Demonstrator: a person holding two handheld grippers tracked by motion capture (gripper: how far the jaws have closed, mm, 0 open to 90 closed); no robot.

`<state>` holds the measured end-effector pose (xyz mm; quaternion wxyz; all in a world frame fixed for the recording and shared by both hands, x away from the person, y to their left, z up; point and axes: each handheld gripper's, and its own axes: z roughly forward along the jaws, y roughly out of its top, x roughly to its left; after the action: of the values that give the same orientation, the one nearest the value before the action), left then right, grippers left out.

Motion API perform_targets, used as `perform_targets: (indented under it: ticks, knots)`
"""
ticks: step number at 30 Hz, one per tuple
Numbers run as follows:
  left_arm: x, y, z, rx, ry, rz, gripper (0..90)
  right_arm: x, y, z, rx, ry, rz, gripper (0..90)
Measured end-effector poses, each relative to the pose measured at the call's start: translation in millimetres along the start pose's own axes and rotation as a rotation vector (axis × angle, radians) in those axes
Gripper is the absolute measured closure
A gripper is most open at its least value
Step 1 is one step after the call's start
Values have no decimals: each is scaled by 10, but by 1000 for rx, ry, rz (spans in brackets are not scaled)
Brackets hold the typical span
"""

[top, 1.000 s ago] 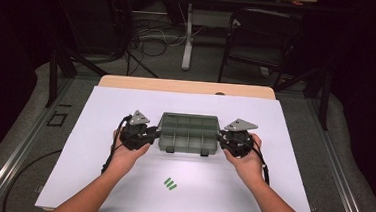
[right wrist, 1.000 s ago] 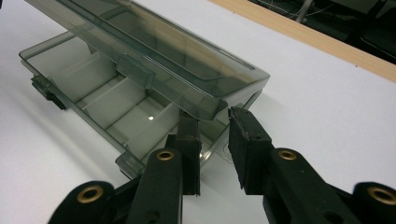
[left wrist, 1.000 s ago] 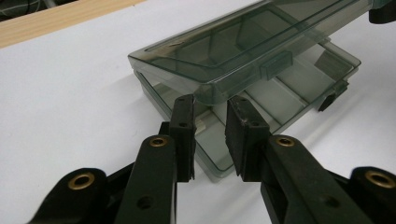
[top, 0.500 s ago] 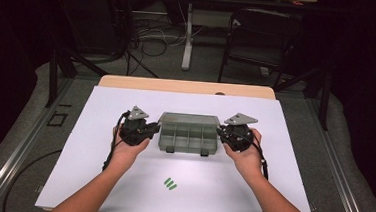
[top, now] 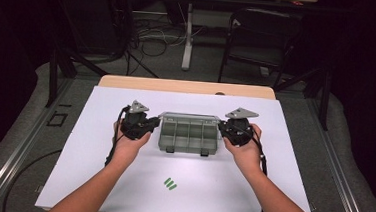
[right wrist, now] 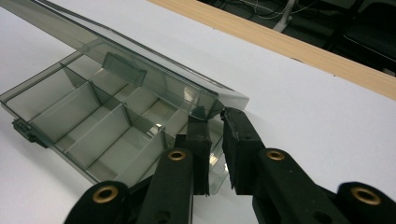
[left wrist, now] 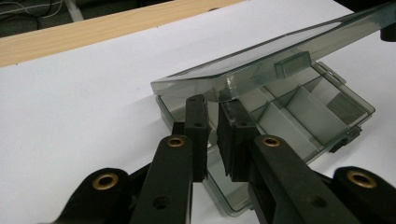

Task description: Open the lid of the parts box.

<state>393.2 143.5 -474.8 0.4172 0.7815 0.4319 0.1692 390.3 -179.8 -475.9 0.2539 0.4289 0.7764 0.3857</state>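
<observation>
Two grippers, left [top: 150, 125] and right [top: 223, 129], jaws nearly closed, pinch the lid's [left wrist: 261, 60] ends, raising it evenly off the organizer box [top: 189, 136].

Both forearms rise from the bottom edge toward mid-frame, splayed apart. The left gripper [top: 150, 125] sits left of centre, the right gripper [top: 223, 129] right of centre, each cupped in a hand, jaws pointing inward and nearly closed, a narrow gap between them.

I saw the white table cover [top: 120, 191] evenly and brightly lit from above, nearly washed out, while the room beyond stayed dark. Shadows were faint. In both gripper views the near black jaws looked soft; the organizer lid [right wrist: 154, 79] caught mild glare.
</observation>
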Motion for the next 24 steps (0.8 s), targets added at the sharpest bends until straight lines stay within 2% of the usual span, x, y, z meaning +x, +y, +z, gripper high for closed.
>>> perform_targets:
  ticks: [7,10,14,24]
  knots:
    - [25,65,12,-4,-2,-15,821,-20,59,6,-3,-2,25,811]
    - [18,100,18,-4,17,-16,823,-25,95,23,1,-16,39,816]
    - [36,143,34,-6,20,-37,831,-31,145,31,3,-28,47,817]
    - [46,236,76,-13,53,-60,849,-54,213,52,-3,-41,86,834]
